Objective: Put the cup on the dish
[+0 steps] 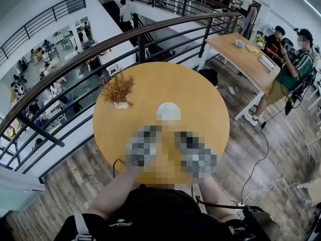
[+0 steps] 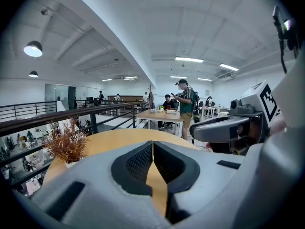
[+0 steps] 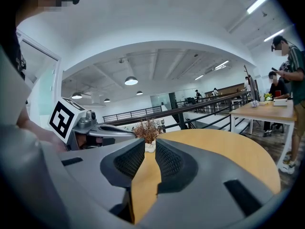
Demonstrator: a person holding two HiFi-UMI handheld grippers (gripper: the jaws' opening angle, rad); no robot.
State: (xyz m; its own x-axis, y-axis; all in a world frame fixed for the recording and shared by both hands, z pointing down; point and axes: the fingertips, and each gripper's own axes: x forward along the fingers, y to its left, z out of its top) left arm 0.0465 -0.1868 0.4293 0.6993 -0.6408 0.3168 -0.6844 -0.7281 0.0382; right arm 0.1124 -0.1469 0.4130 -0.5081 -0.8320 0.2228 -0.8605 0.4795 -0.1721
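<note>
Left gripper view first: my left hand-held gripper [image 2: 152, 144] is closed right down, its black ribbed pads meeting at the tips, and there's nothing between them. I see only a sliver of yellow desk [image 2: 119, 137] through the slit lower down. Off to the left stands a dried reddish plant [image 2: 66, 144] in a small white pot. Behind it a dark railing [image 2: 95, 112] runs across. Further back there's a long wooden table [image 2: 159, 115] with people around it.

Over to the right gripper view: my right hand-held gripper [image 3: 150, 143] is closed too, with the pads all but together and holding nothing. The plant sits straight beyond the tips. On the left I can see the other gripper lying alongside, its black-and-white marker cube [image 3: 64, 118] facing me. The round desktop sweeps away to the right. A person in a striped top [image 3: 291, 66] stands at the far edge of the picture.

Now the head view, looking steeply down: both grippers sit side by side over the near edge of the round desk, pointing away from me, though they're blurred here. Just ahead of them, near the middle of the desk and right of the plant, is a white round thing [image 1: 168, 113]. That's where the task's crockery is. It's too smeared for me to tell cup from dish, or whether one sits on the other. Neither gripper touches it.
</note>
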